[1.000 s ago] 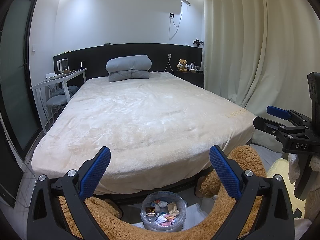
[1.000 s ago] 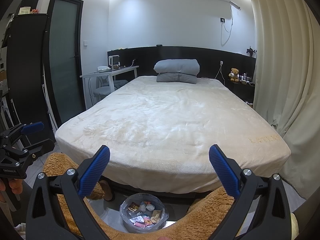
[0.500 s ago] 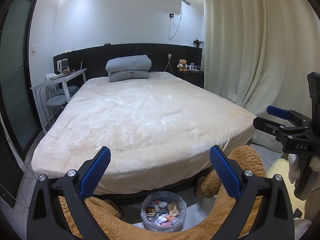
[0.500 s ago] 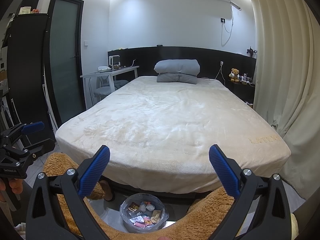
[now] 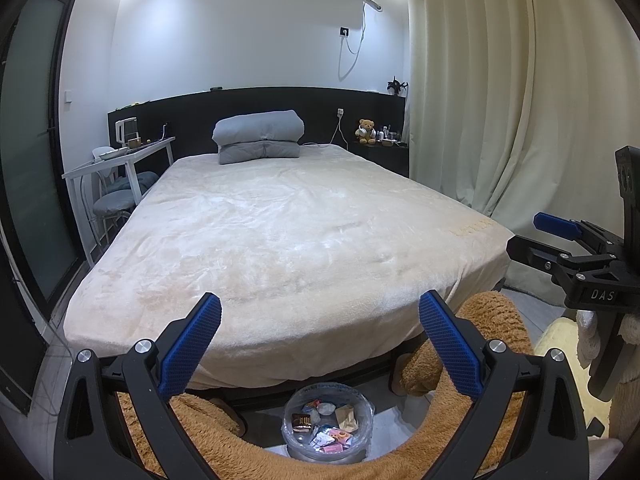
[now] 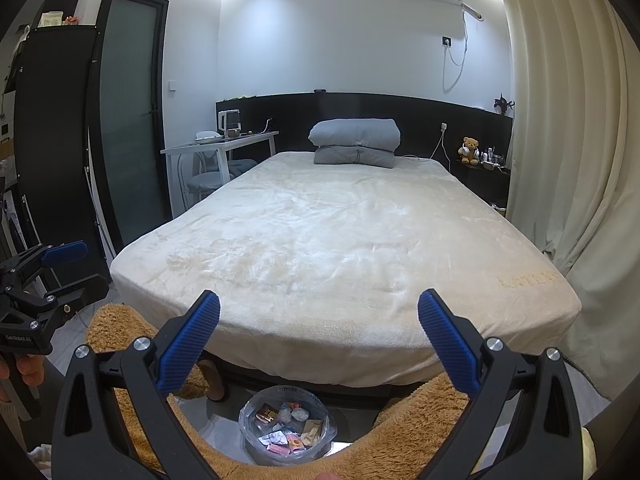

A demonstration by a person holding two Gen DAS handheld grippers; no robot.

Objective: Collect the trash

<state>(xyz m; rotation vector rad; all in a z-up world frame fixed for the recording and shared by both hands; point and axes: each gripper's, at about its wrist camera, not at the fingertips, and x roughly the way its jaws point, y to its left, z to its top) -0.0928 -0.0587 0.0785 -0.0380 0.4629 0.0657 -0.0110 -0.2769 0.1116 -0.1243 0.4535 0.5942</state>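
Note:
A clear-lined trash bin (image 5: 327, 424) holding several wrappers and paper scraps stands on the floor at the foot of the bed (image 5: 280, 240), low in both wrist views (image 6: 285, 428). My left gripper (image 5: 320, 340) is open with nothing between its blue pads, held above the bin. My right gripper (image 6: 319, 338) is open too and holds nothing. Each gripper shows at the edge of the other's view: the right gripper (image 5: 560, 236) at the right, the left gripper (image 6: 60, 264) at the left. The bed's cream blanket shows no trash on it.
A person's legs in brown fleece (image 5: 472, 336) flank the bin. A folded grey quilt (image 5: 260, 136) lies at the headboard. A white desk and stool (image 5: 116, 184) stand left of the bed, cream curtains (image 5: 500, 100) hang right, and a teddy bear (image 5: 366, 130) sits on the side shelf.

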